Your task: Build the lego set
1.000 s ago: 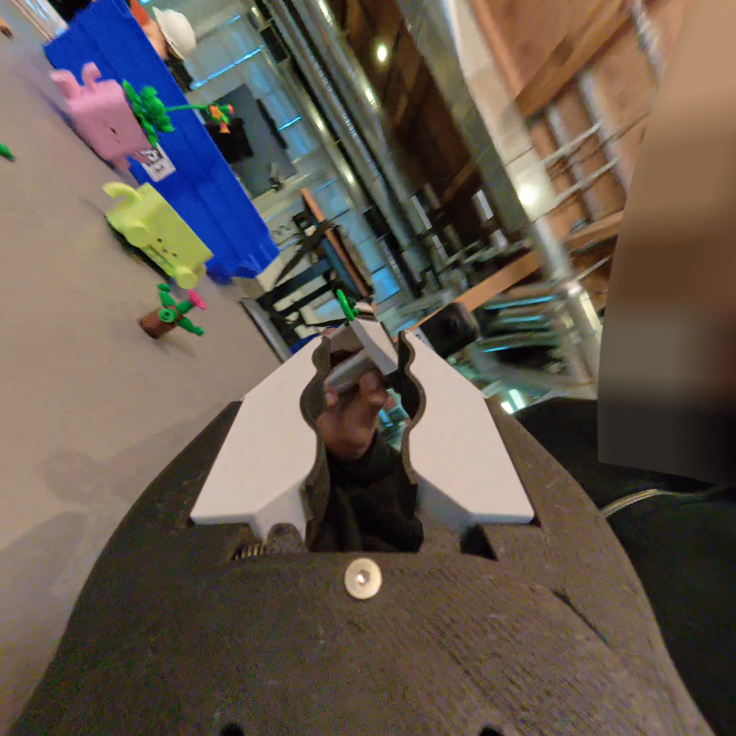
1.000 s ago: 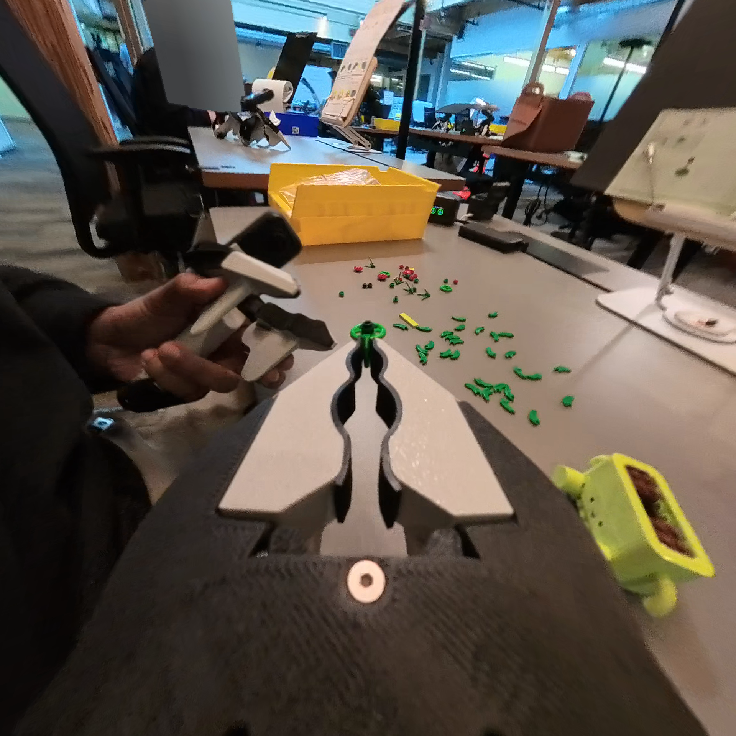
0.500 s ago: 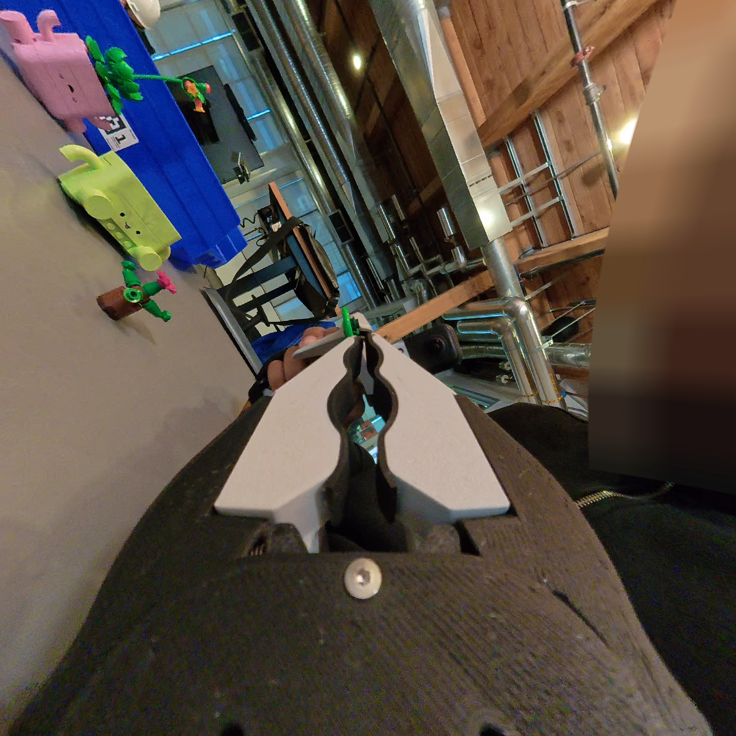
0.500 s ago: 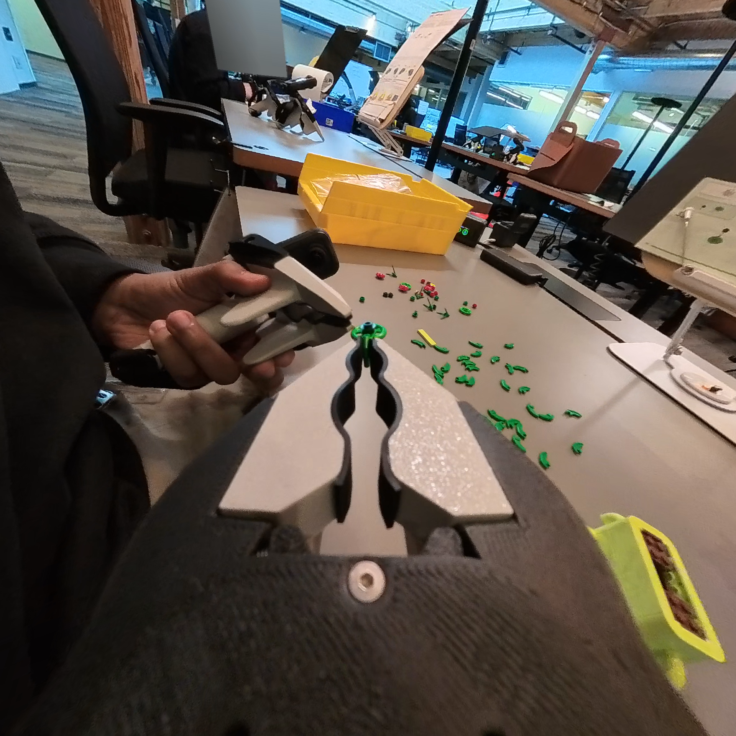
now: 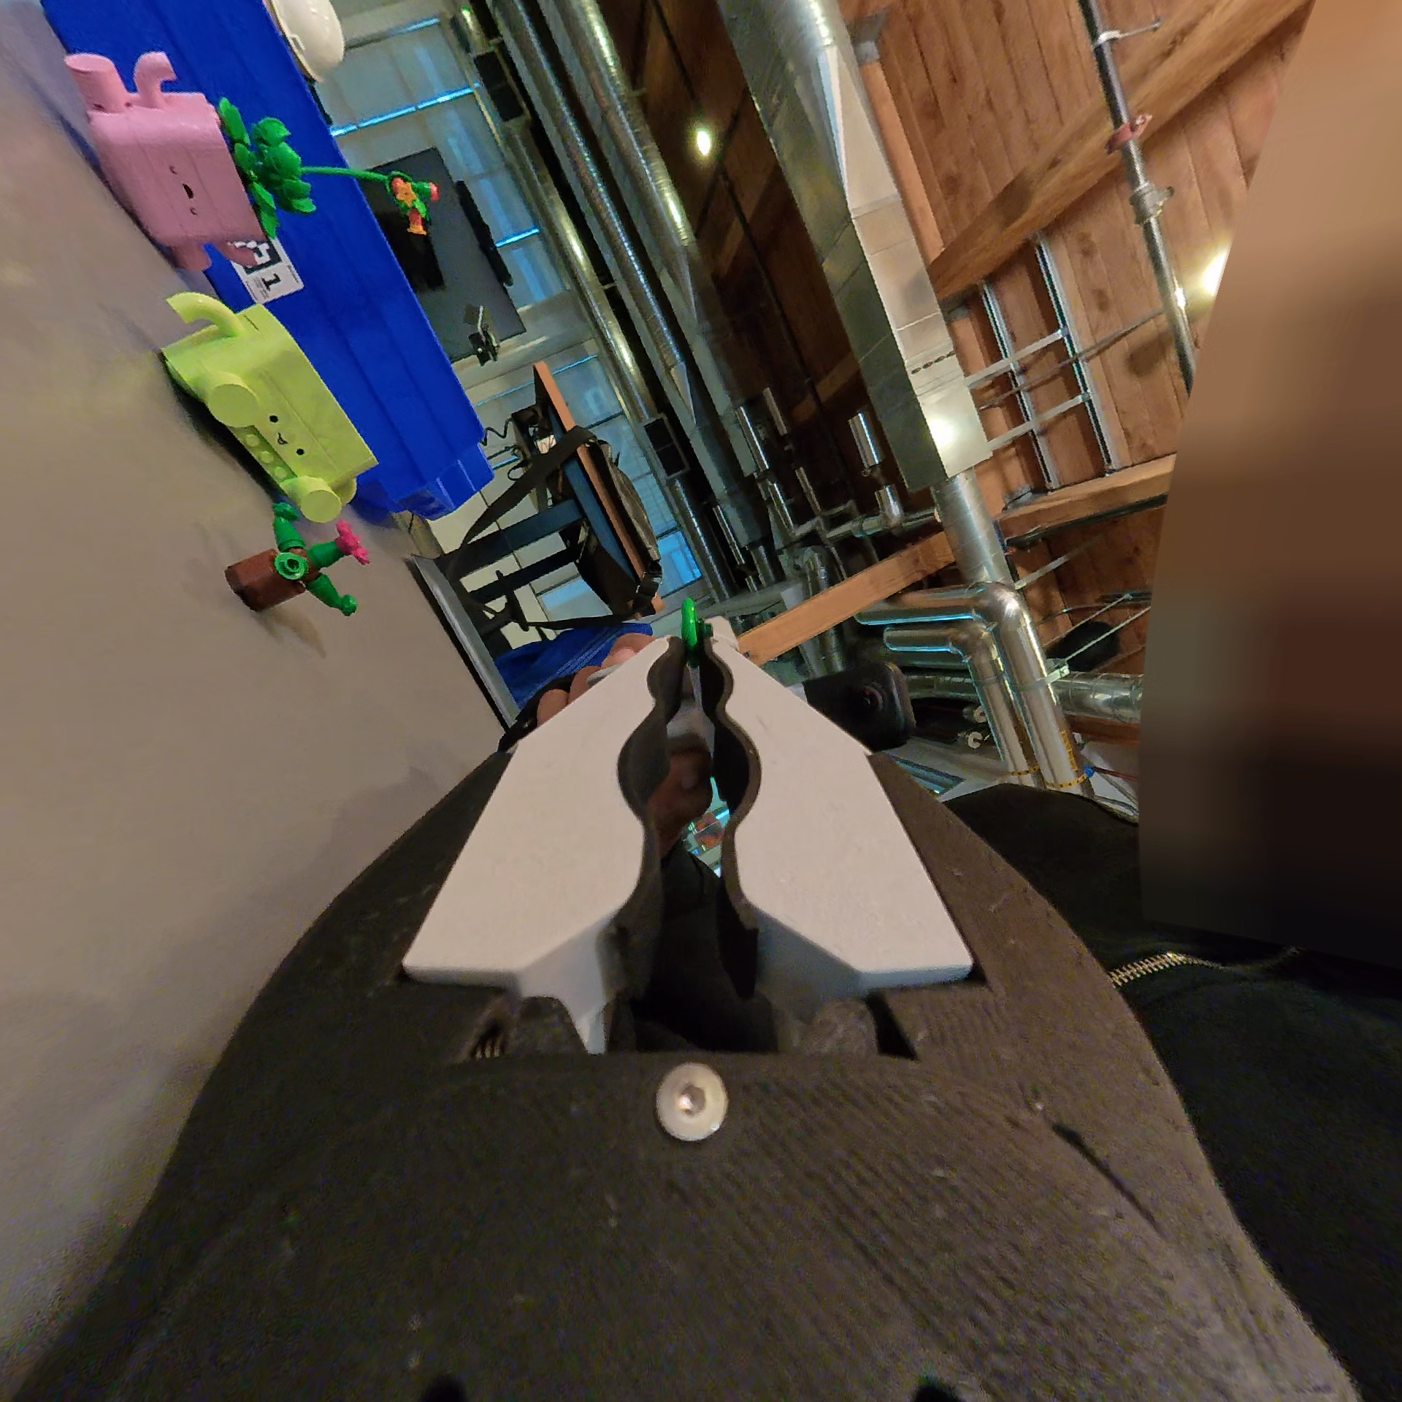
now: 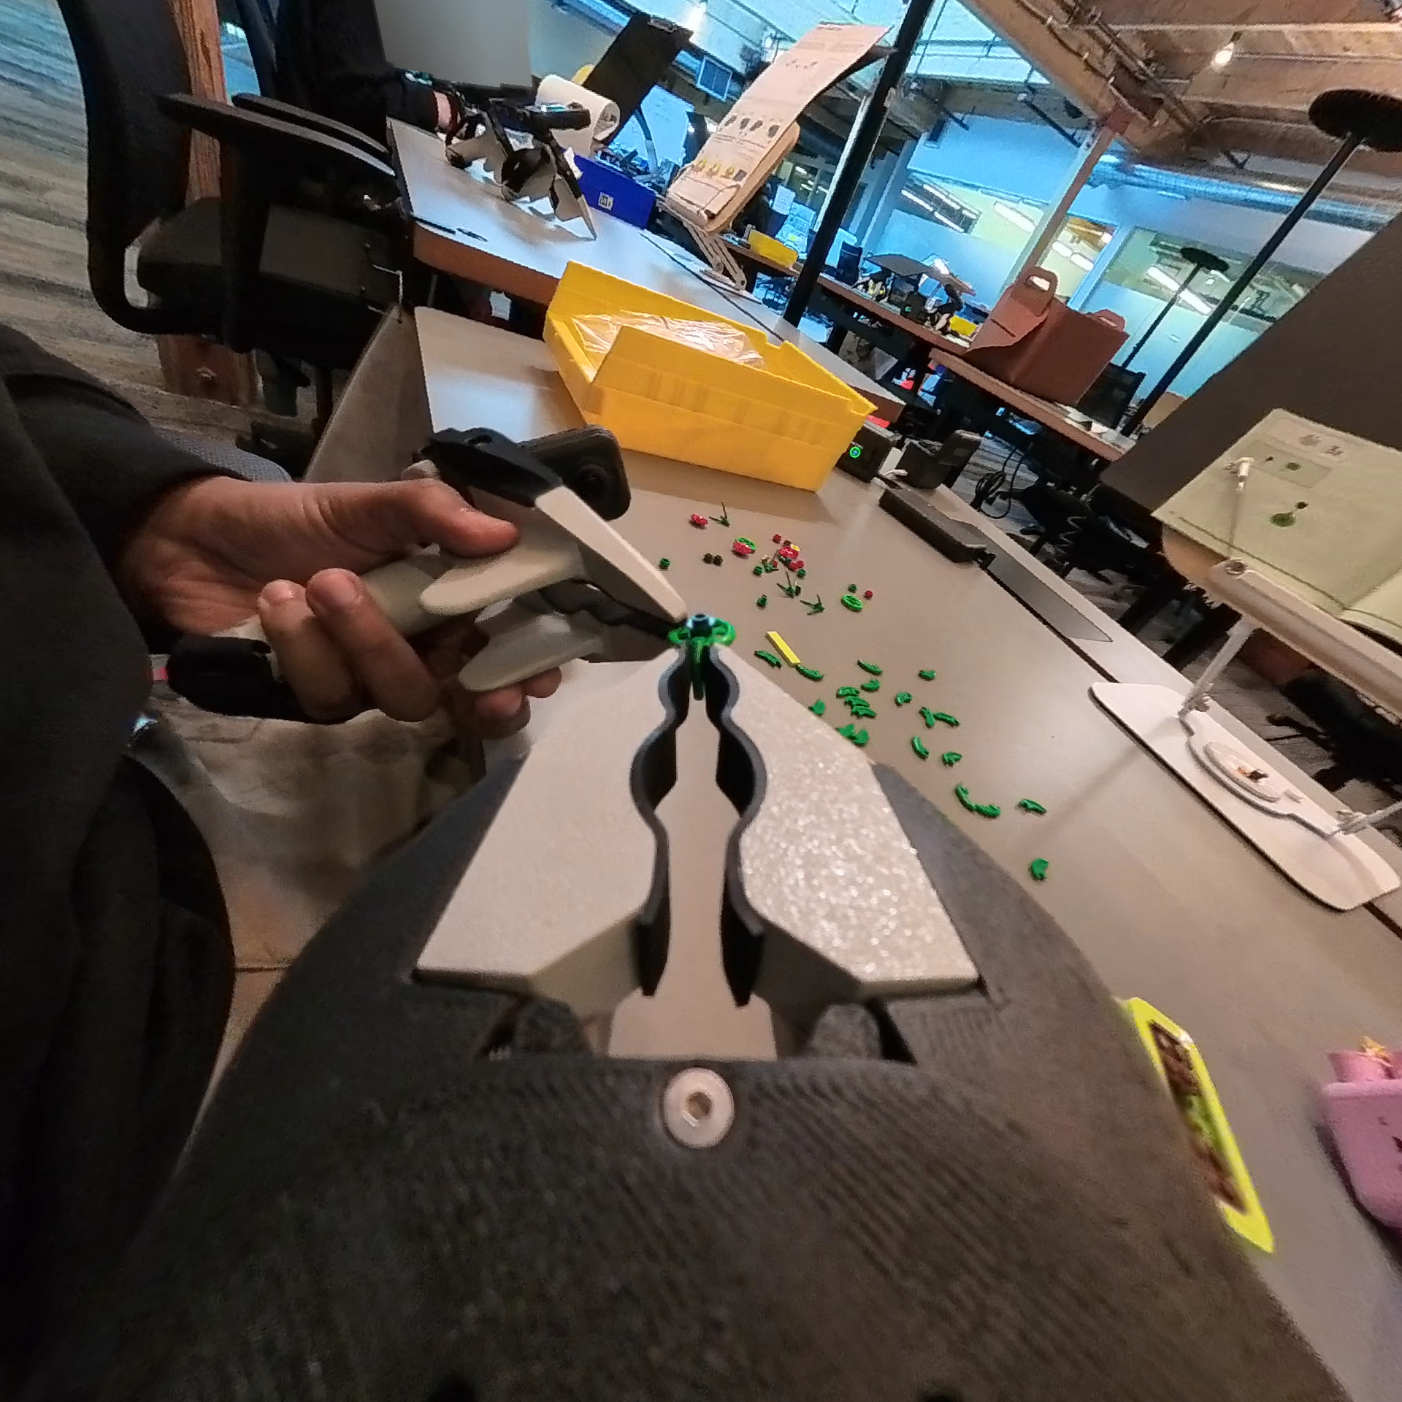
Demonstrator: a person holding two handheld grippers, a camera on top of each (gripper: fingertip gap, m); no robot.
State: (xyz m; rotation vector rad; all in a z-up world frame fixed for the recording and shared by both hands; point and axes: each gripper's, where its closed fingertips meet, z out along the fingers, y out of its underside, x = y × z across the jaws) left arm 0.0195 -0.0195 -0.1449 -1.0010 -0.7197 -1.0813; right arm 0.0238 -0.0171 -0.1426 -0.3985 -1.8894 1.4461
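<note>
My right claw [image 6: 696, 667] pinches the green stem [image 6: 696, 645] while my left claw [image 6: 667, 618], narrow, needs aligning onto its top.

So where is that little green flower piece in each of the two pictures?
Left wrist view: the green flower piece sits just above centre, right at the tips of this camera's own jaws.
Right wrist view: it is at centre, pinched in the right gripper.
Shared landmark: the lime green planter.

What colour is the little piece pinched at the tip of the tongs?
Bright green: the small lego piece in the right tongs, clearest in the right wrist view.
</note>
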